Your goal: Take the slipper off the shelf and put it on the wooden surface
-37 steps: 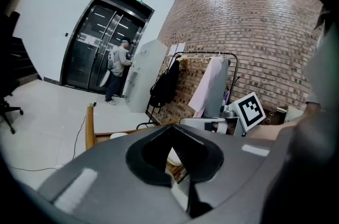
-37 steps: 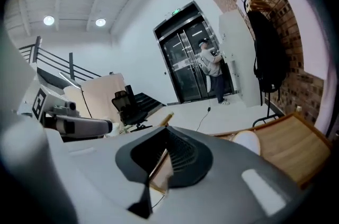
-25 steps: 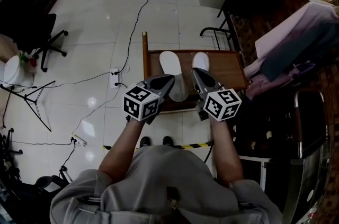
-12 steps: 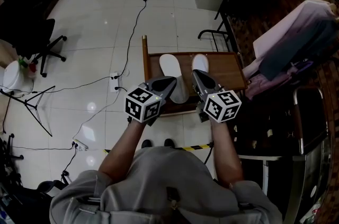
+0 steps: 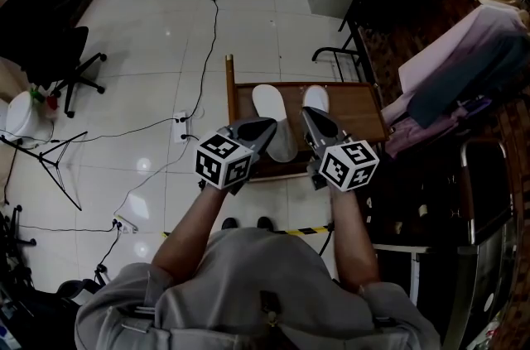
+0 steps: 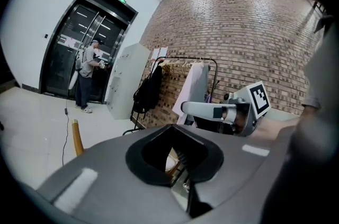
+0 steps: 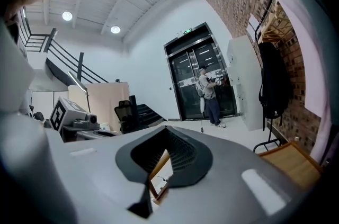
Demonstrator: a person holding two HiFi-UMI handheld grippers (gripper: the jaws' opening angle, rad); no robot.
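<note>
Two white slippers lie side by side on a low wooden surface [image 5: 358, 110], the left slipper [image 5: 267, 102] longer in view than the right slipper [image 5: 315, 97]. My left gripper [image 5: 265, 126] hovers over the near end of the left slipper, jaws shut and empty. My right gripper [image 5: 305, 115] hovers over the near end of the right slipper, also shut with nothing in it. In the left gripper view the shut left gripper [image 6: 176, 132] fills the bottom, and the right gripper [image 6: 233, 110] shows beside it. The right gripper view shows its own closed jaws over a wooden frame [image 7: 159, 164].
A clothes rack [image 5: 464, 50] with hanging garments stands at the right. A wooden post [image 5: 229, 83] rises at the surface's left edge. Cables [image 5: 207, 34] cross the white tile floor. An office chair [image 5: 58, 50] and a tripod [image 5: 50, 158] stand at the left. A person [image 6: 85, 80] stands by the dark doors.
Both grippers hold almost still over the slippers. The head view has shifted slightly, and the person at the far door has stepped further out of it.
</note>
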